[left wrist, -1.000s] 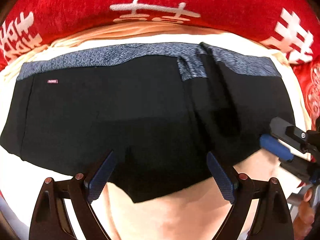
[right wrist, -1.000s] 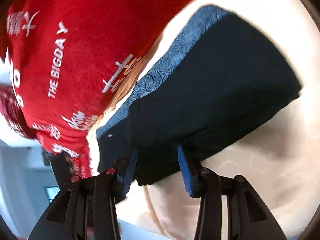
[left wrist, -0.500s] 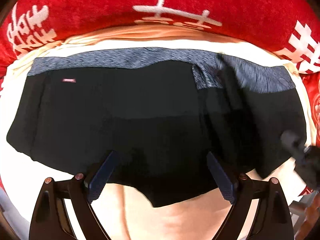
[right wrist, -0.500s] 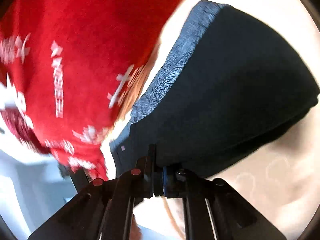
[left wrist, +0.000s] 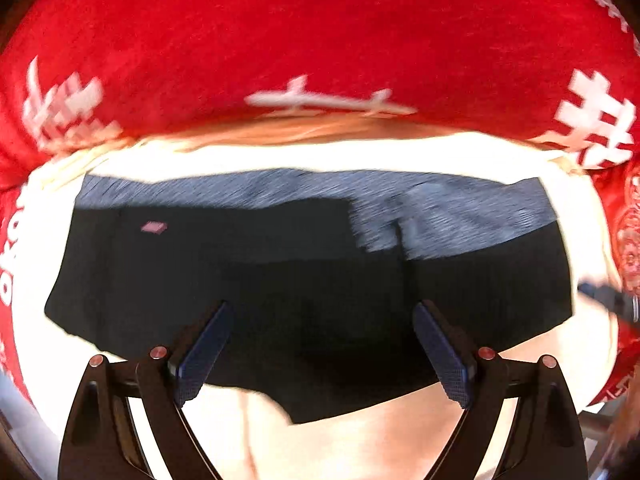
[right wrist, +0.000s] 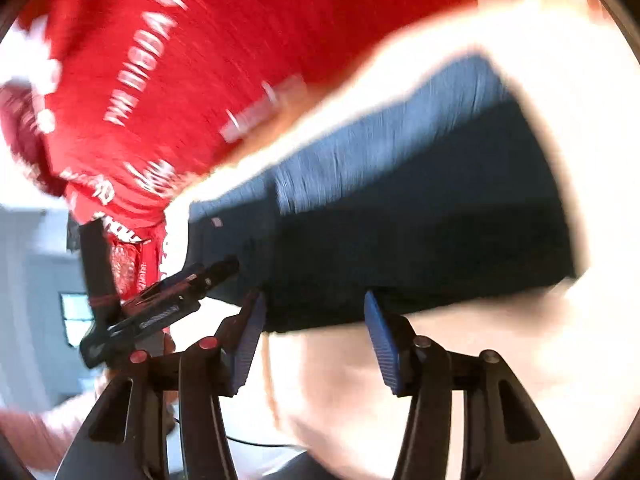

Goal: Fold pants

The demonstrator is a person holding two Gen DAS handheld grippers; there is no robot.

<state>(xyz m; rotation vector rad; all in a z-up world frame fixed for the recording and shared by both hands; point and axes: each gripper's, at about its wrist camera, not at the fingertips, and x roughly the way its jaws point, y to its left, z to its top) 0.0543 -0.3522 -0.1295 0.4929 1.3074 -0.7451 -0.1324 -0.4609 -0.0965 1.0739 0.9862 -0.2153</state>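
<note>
The black pants [left wrist: 280, 300] lie folded into a wide block on a cream sheet [left wrist: 360, 440], their grey-blue waistband [left wrist: 280, 188] along the far side. My left gripper [left wrist: 322, 312] hovers above the near edge of the pants, open wide, with nothing held. In the right wrist view the same pants [right wrist: 420, 240] stretch away to the right. My right gripper [right wrist: 314, 300] hangs just off their near edge; its jaws are opening and nothing is gripped between them. The left gripper [right wrist: 180, 292] shows at the pants' left corner, and the right gripper [left wrist: 608, 304] appears blurred at the right edge.
A red blanket [left wrist: 320, 40] with white lettering is bunched along the far side of the sheet and also fills the upper left of the right wrist view [right wrist: 200, 80]. Bare cream sheet [right wrist: 480, 380] lies in front of the pants. A pale room floor shows beyond the bed edge.
Both grippers have lifted away from the pants, so more of them and the blanket shows. The right gripper shut half a second ago and now stands apart again, and it has rolled.
</note>
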